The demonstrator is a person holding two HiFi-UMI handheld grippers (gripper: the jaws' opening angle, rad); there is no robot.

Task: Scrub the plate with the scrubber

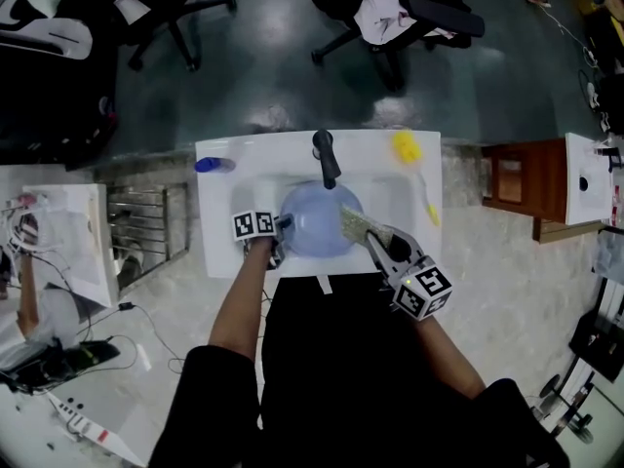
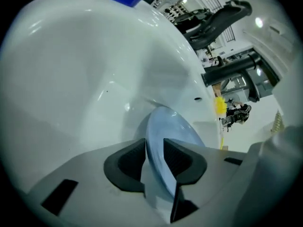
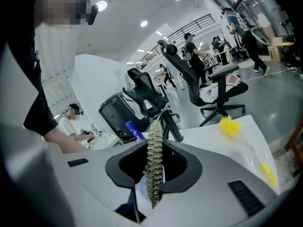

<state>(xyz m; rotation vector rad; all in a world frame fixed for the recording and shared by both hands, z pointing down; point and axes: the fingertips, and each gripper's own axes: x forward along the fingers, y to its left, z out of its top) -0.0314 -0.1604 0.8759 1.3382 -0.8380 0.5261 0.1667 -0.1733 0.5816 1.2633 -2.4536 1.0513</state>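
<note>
Plate (image 1: pixel 314 224): pale blue, in the bowl of the white sink (image 1: pixel 219 227), centre of the head view, just below the black faucet (image 1: pixel 326 157). In the left gripper view it stands on edge, tilted.

Left gripper (image 1: pixel 280 232): at the plate's left rim. Its jaws are narrow, with one dark pad against each face of the rim (plate is gripped).

Scrubber (image 1: pixel 353 222): greenish mesh pad at the plate's right edge. I cannot tell whether it touches the plate.

Right gripper (image 1: pixel 375 245): jaws clamped on the scrubber, which shows edge-on between them in the right gripper view.

Sink deck: yellow brush (image 1: pixel 409 149) at upper right and blue bottle (image 1: pixel 210 164) at upper left, both apart from the plate.

Beyond the sink: office chairs (image 1: pixel 390 13) on the dark floor, top of frame.
</note>
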